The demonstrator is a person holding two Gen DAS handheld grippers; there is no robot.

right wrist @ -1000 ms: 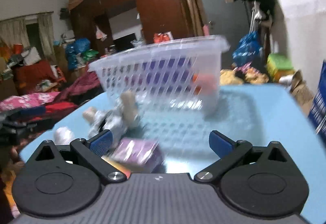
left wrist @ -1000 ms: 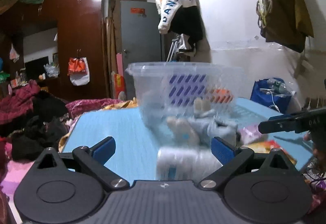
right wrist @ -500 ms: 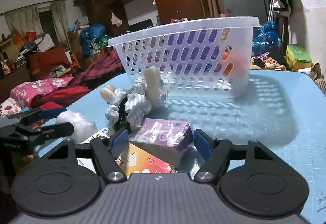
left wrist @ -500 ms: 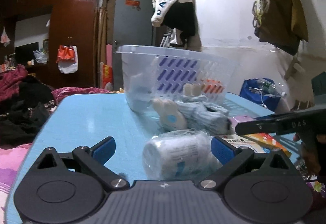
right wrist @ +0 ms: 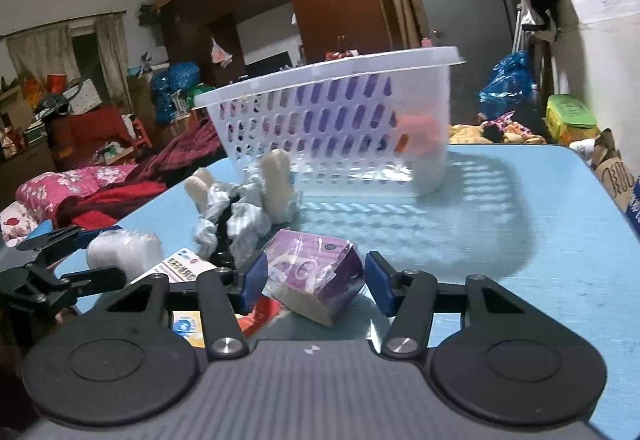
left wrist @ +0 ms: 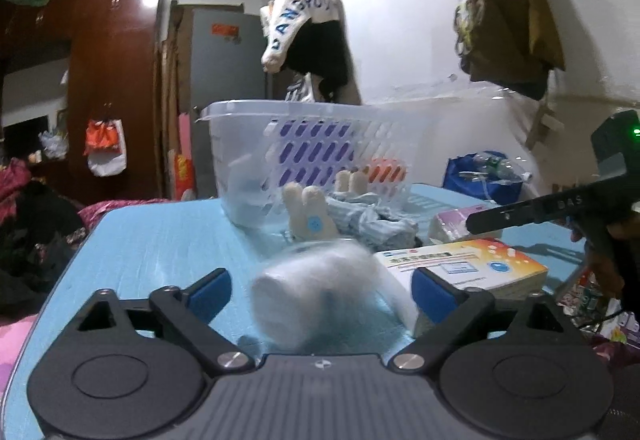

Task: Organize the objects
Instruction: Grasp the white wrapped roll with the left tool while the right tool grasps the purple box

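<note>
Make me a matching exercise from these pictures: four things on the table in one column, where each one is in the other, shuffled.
1. white roll
2. purple pack
3. orange item
4. plush toy

A. inside the basket
B. between the right gripper's fingers
C. on the table in front of the basket
D. between the left gripper's fingers

Pairs: 1-D, 2-B, 3-A, 4-C

Walls: white (left wrist: 420, 51)
Furniture: dark red wardrobe (left wrist: 116, 87), bedding piled on top; blue table (right wrist: 520, 224)
Door: grey (left wrist: 228, 79), red sticker
Hanging: white and black hoodie (left wrist: 308, 35)
Window: curtains (right wrist: 40, 51)
Left side: red bedding (right wrist: 92, 191)
</note>
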